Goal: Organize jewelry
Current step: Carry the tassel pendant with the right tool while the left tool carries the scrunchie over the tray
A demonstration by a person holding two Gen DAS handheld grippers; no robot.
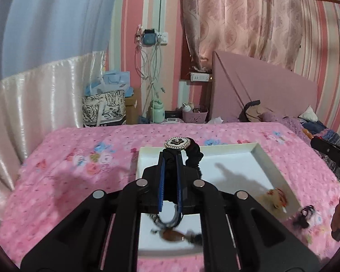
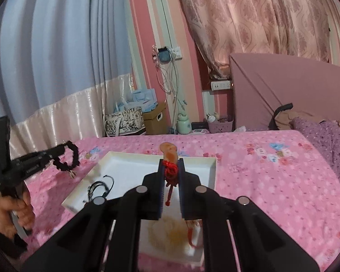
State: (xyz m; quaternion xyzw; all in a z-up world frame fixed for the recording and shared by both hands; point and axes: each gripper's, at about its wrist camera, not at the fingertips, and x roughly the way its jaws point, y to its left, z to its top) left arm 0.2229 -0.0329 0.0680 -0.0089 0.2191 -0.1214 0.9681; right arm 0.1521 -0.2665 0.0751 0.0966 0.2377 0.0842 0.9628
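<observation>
White marks are seen on the side of the left tool (image 2: 56, 153) in the right wrist view, but they are too blurred to be read. A pale letter or two is seen on the right tool (image 1: 331, 154) in the left wrist view and cannot be made out either. No other words, brands or numbers can be read.

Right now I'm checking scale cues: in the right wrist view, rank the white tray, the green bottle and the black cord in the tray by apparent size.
1. white tray
2. black cord
3. green bottle, though it stands farther away, so true size is unsure.
</observation>
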